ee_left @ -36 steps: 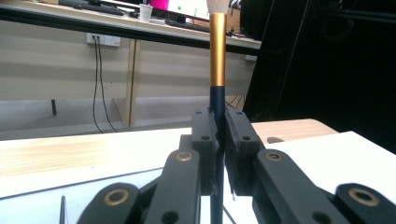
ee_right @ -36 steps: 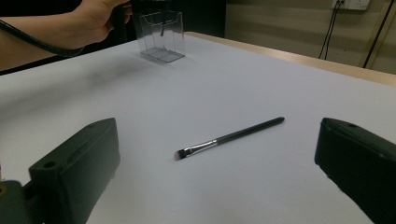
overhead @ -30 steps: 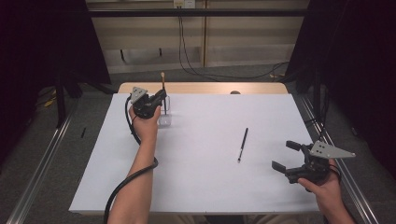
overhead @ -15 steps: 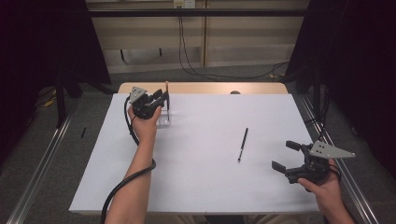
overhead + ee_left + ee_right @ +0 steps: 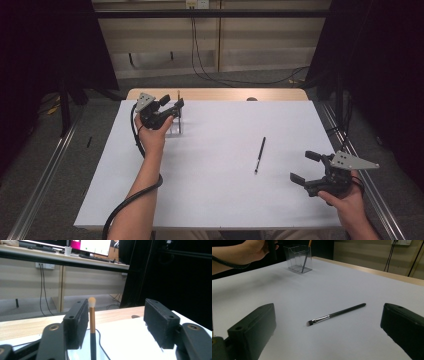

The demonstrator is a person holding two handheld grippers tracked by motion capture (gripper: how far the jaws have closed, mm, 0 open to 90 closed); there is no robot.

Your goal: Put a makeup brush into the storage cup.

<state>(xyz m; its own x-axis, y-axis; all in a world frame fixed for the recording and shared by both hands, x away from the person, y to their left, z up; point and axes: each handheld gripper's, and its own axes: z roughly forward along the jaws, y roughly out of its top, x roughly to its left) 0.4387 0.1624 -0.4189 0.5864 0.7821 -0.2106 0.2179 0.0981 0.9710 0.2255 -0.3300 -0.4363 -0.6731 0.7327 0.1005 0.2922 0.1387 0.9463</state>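
A gold-handled makeup brush [image 5: 178, 95] stands upright in a clear holder [image 5: 175, 128] at the table's far left. My left gripper [image 5: 172, 102] hovers just over the holder. Its jaws have just been opening, and the brush [image 5: 92, 320] rises between them close to the left jaw, with a wide gap to the right one. A thin black brush [image 5: 260, 154] lies flat on the white table right of centre. My right gripper [image 5: 304, 166] rests open near the right front, pointing at that black brush [image 5: 337, 313], which lies ahead of its spread jaws. The holder [image 5: 298, 258] stands far beyond it.
The white tabletop [image 5: 215, 190] ends in a wooden strip [image 5: 220, 94] at the far edge. A black cable [image 5: 131, 200] trails along the left forearm. Metal rails [image 5: 42, 175] run beside the table, and the floor with wall cables lies beyond.
The gold-handled brush has sunk down into the clear holder. My left gripper's jaws have parted from it. My right gripper has kept still.
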